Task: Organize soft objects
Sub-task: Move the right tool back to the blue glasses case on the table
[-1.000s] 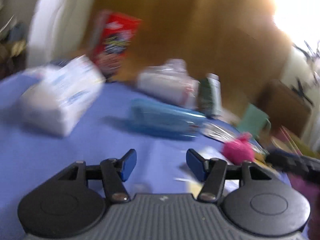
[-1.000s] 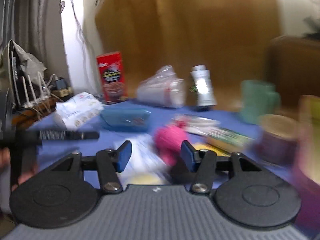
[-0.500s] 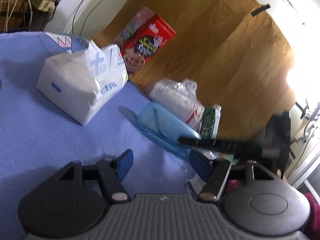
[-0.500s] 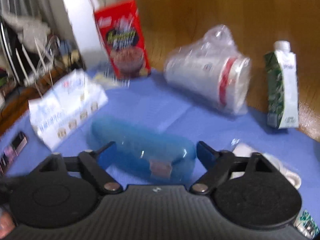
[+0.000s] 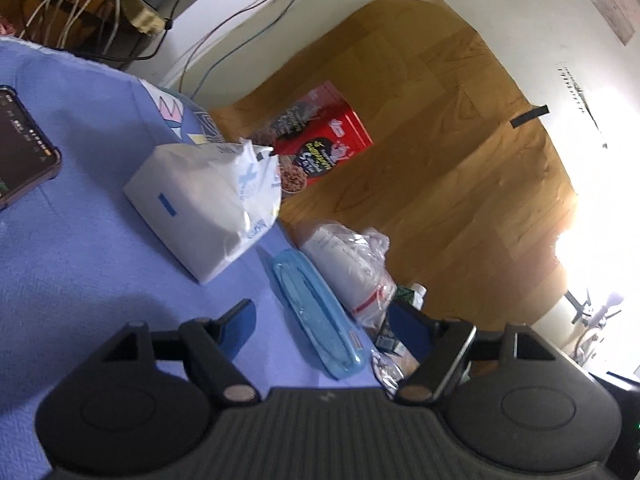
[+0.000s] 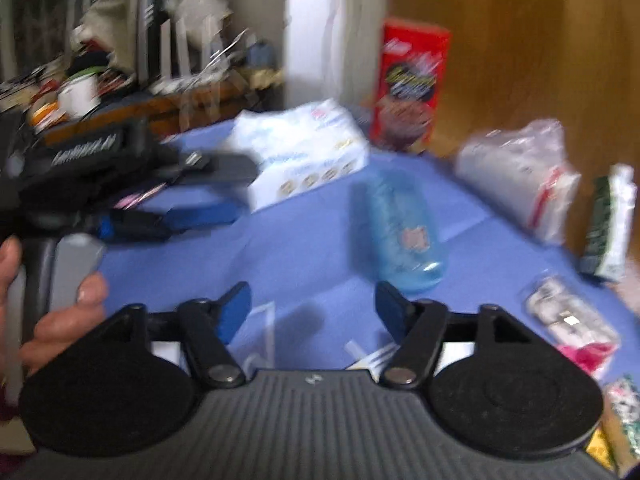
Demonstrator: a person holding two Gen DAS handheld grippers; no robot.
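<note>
- Blue tablecloth (image 5: pixel 72 272) fills the lower left of the frame; nothing looks sorted yet.
- Tissue pack (image 5: pixel 204 200) sits mid-frame, untouched.
- Left gripper (image 5: pixel 322 322) and right gripper (image 6: pixel 314 308) are both spread and hold nothing.
- Pink soft item (image 6: pixel 588 354) lies at the lower right, blurred.

A blue cloth (image 5: pixel 72 264) covers the table. Behind it a sheet of wood-grain board (image 5: pixel 432 168) rises against a white wall (image 5: pixel 520 12), held at its edges by strips of black tape (image 5: pixel 528 116). Harsh light (image 5: pixel 600 184) glares at the right. A cluttered wooden shelf (image 6: pixel 132 104), blurred, perhaps holding cables, stands at the left
</note>
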